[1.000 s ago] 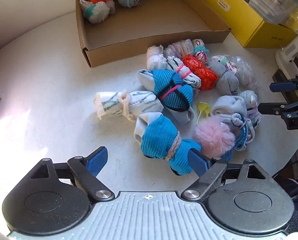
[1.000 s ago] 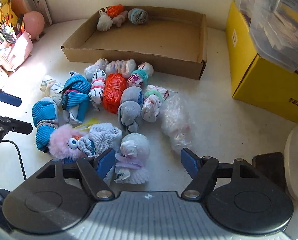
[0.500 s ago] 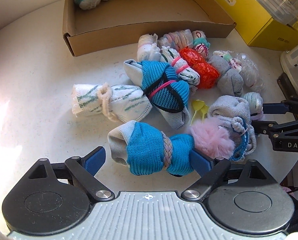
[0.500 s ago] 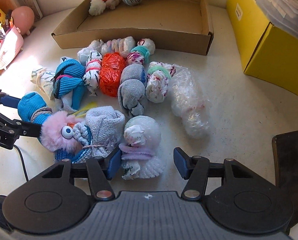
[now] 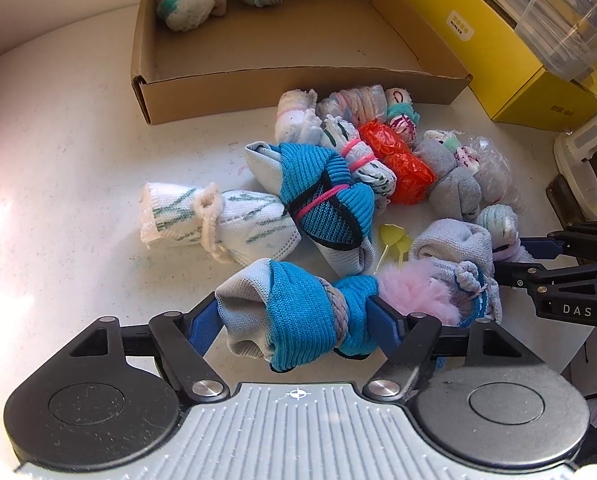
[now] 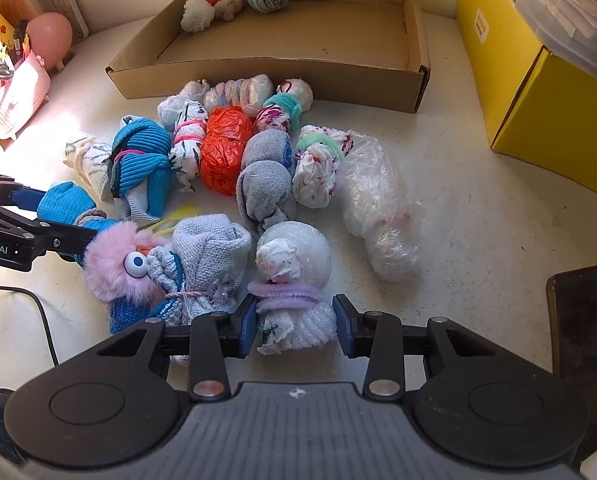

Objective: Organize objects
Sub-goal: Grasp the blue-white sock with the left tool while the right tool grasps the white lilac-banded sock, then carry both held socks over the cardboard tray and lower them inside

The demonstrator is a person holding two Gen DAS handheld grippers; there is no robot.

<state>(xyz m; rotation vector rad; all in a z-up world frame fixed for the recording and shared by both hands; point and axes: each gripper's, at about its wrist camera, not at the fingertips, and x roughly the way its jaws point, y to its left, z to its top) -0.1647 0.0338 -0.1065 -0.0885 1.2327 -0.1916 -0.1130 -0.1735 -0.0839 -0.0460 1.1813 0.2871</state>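
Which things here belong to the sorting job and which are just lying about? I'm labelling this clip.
Part of the job:
- blue sock bundle, left gripper closing around it
- white bubble-wrap bundle, right gripper closing around it
- other bundles
- cardboard tray

Lying about:
- yellow box
- pink organiser
- clear bin

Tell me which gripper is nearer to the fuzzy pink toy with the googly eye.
Left. The left gripper has one finger right against the pink toy while closing around the blue bundle; the right gripper sits one bundle away.
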